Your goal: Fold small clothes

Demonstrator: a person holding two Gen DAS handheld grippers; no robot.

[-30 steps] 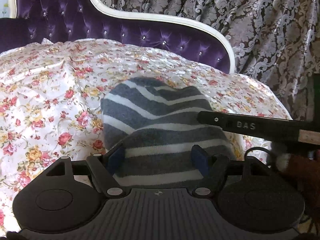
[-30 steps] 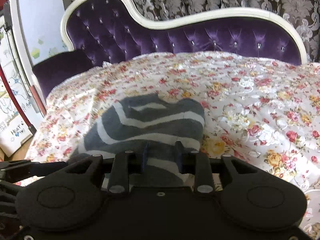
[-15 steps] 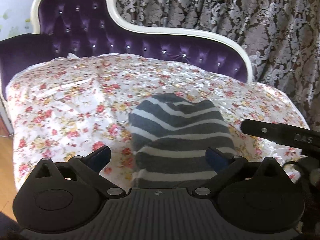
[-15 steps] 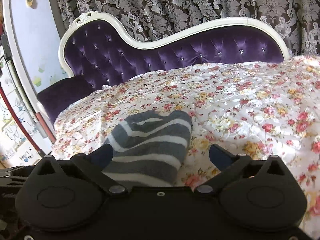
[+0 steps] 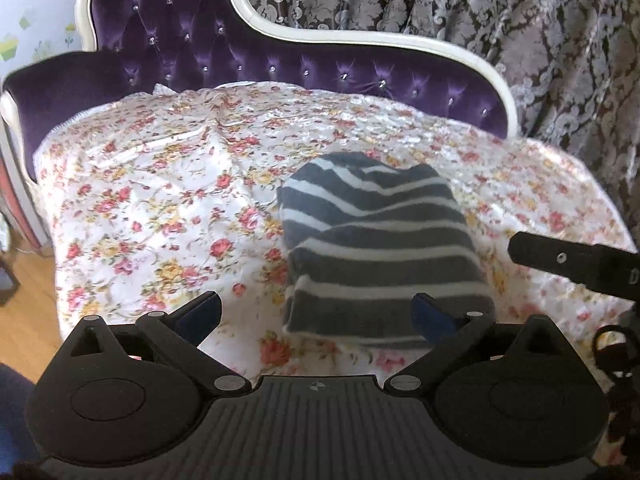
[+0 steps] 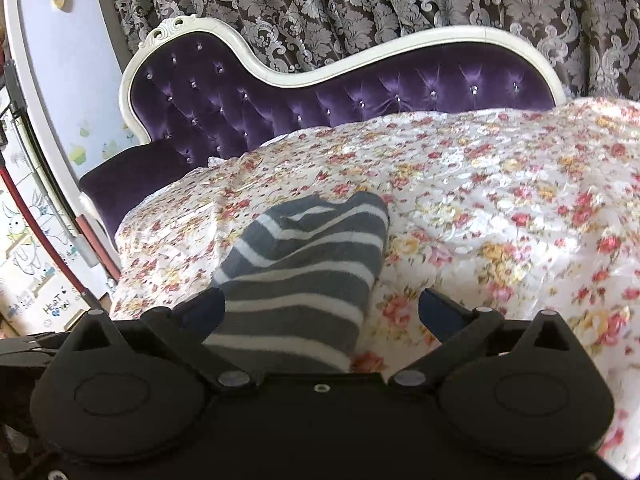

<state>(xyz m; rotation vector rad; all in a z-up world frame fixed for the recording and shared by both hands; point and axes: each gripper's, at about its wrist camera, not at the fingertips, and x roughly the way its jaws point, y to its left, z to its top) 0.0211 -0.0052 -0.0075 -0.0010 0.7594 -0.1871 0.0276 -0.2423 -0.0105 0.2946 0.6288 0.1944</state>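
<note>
A purple tufted sofa back [image 5: 280, 64] with a white curved frame is seen at the far side, and a dark damask curtain [image 5: 500, 12] hangs behind it. The seat is covered by a floral sheet [image 5: 160, 200] printed with red and yellow roses. In the right wrist view a pale blue wall [image 6: 76, 92] with stickers is seen at the left. Part of the right gripper's body [image 5: 576, 264] reaches in from the right edge of the left wrist view, just beside the garment's right edge; whether it touches the garment cannot be told.

Compared with 1 second ago, both pairs of fingers are spread wide, whereas they were then drawn in on the cloth; the tools are also seen farther back from it, with more of the sheet shown.

The left gripper [image 5: 316, 314] is released, its 2 blue-padded fingers [image 5: 200, 312] wide apart with nothing between them but the garment's near edge lying on the sheet. The right gripper [image 6: 324, 314] is likewise released and holds nothing; its left finger overlaps the garment's near left edge in the view.

The striped garment [image 5: 376, 248] lies folded on the sheet, near the middle of the seat. It is dark grey with white horizontal stripes, doubled over itself, with 2 rounded bumps at its far edge.
</note>
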